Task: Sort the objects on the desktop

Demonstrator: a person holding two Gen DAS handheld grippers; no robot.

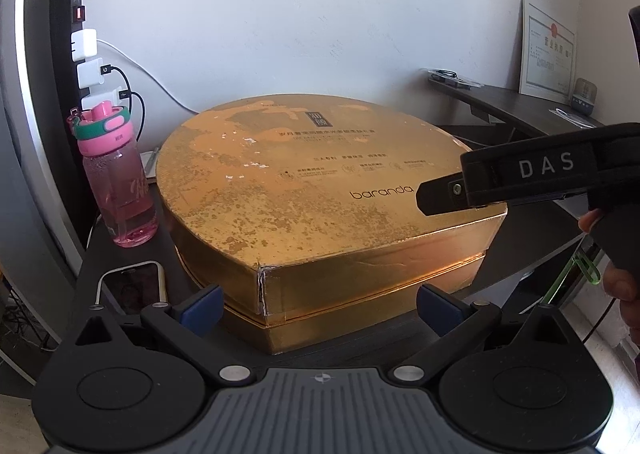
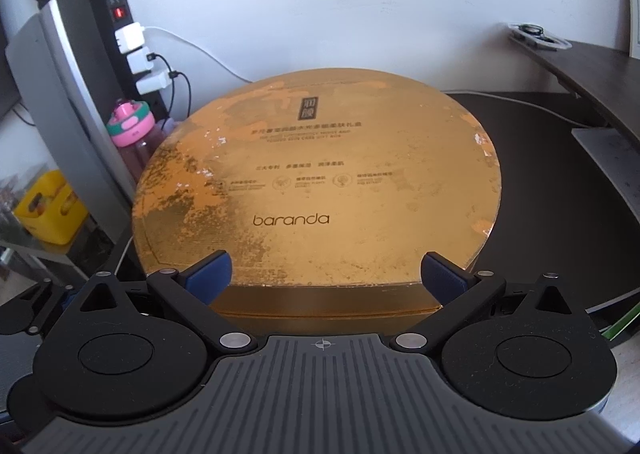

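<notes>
Blue-padded fingers of the left gripper (image 1: 319, 308) stand spread wide just before the pointed corner of the gold box (image 1: 320, 190), gripping nothing. That box — a worn, teardrop-shaped gift case marked "baranda" — lies flat on the dark desk (image 1: 344, 346), filling most of it. Its corner seam is split, with a white tear running down the lid's edge.

From the right wrist view, the right gripper (image 2: 325, 274) is likewise released, its jaws parted above the box's near straight side, with the lid's rim between them. In the left view its black finger hovers over the lid's right part; whether it touches the lid I cannot tell.

The risks, as I judge them: the box is far broader than either jaw span, so a pinch can only catch the lid's edge or the corner. Pulling there could lift the lid off its base, or widen the split seam. A sideways shove is no safer — the pink water bottle (image 1: 118, 178) stands just beside the box's left flank and could tip, and the phone (image 1: 132, 286) lies near the box's front left edge, by the desk's rim, where it could be pushed off.
</notes>
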